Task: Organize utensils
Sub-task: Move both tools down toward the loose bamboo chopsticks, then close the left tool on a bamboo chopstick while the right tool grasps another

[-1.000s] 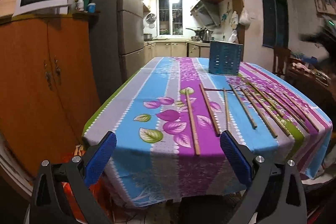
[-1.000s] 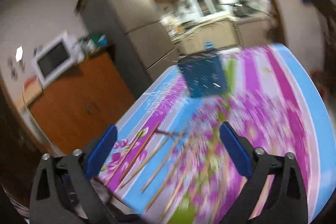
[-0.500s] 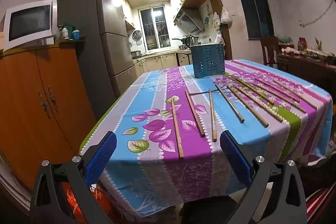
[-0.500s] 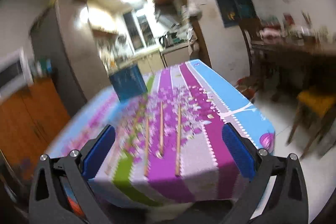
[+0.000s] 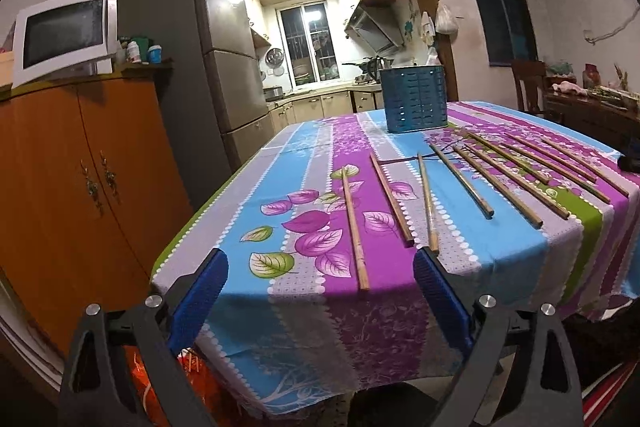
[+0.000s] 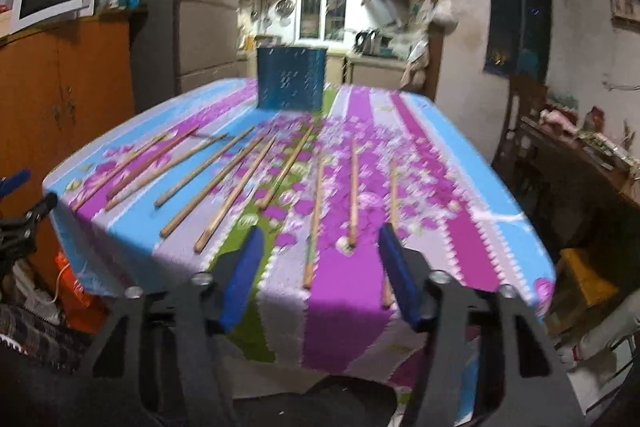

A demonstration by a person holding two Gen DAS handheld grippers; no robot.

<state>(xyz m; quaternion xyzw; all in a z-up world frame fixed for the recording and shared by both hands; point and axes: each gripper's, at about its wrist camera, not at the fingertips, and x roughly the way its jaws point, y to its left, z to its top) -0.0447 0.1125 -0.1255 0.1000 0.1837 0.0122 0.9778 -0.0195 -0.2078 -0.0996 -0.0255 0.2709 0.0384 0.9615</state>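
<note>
- Left wrist view: my left gripper (image 5: 320,287) hangs just off the near edge of the table (image 5: 248,223), jaws spread wide, nothing between them.
- My right gripper (image 6: 320,259) is likewise spread and empty, at the near edge further right; its picture is somewhat blurred.
- The chopsticks (image 5: 354,227) all lie loose on the cloth, fanned side by side from left to right, about ten as far as I can count.
- The blue holder (image 5: 414,99) stands upright at the far end, well apart from the near tips. I cannot see inside it.
- My judgement: the sorting has hardly begun. No stick is gripped, none visibly stands in the holder, so every one is left to carry over.
- The surface is a striped, flowered cloth (image 5: 360,327) in blue, purple and grey, hanging over the near edge.
- Room: an orange cabinet (image 5: 80,179) on the left with a microwave (image 5: 60,35) on top, a grey fridge (image 5: 176,67) beyond it, and a lit kitchen (image 5: 316,47) past the far end.
</note>
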